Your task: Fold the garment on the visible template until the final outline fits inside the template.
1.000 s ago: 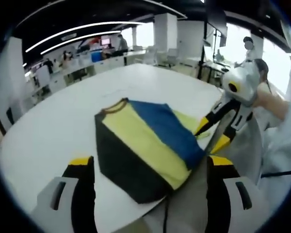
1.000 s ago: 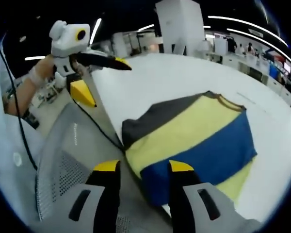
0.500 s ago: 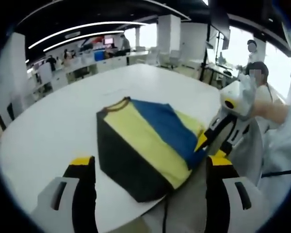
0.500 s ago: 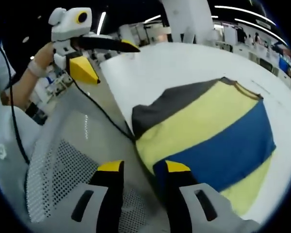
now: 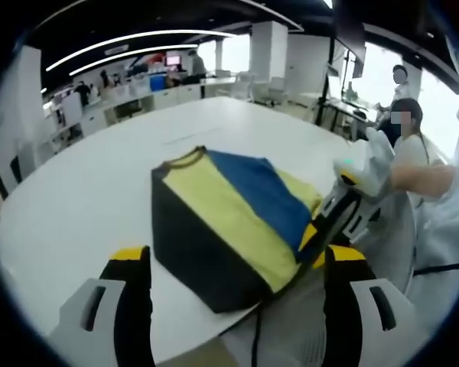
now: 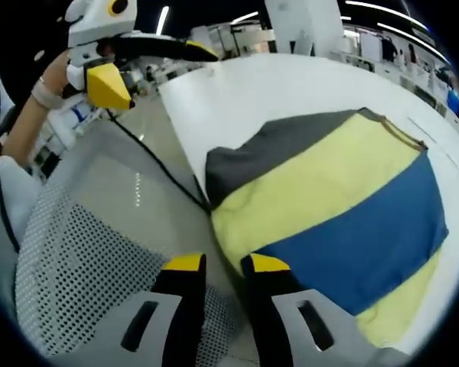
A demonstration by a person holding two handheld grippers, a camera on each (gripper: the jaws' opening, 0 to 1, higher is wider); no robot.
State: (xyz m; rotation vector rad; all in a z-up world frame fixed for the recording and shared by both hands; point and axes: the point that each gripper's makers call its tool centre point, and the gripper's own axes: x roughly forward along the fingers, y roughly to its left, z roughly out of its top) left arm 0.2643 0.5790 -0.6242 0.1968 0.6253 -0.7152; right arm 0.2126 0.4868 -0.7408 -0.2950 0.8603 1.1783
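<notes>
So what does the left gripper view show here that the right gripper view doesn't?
Left gripper view: people standing past the table's far side, and the right tool at the garment's near corner.

Right gripper view: the left tool held up off the table, a black cable hanging from it, and a perforated grey surface below.

Both: the grey, yellow and blue garment folded on the white table.

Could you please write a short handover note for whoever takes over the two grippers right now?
Left gripper: jaws wide apart, holding nothing, facing the garment from the table edge.
Right gripper: jaws nearly together at the garment's near edge by the blue stripe; whether it grips cloth is unclear.
Garment: lies folded on the white table, with grey, yellow and blue stripes.
Done: some folding. I cannot make out the template, so fit is unchecked.
Left: confirm the outline, refold if needed.
</notes>
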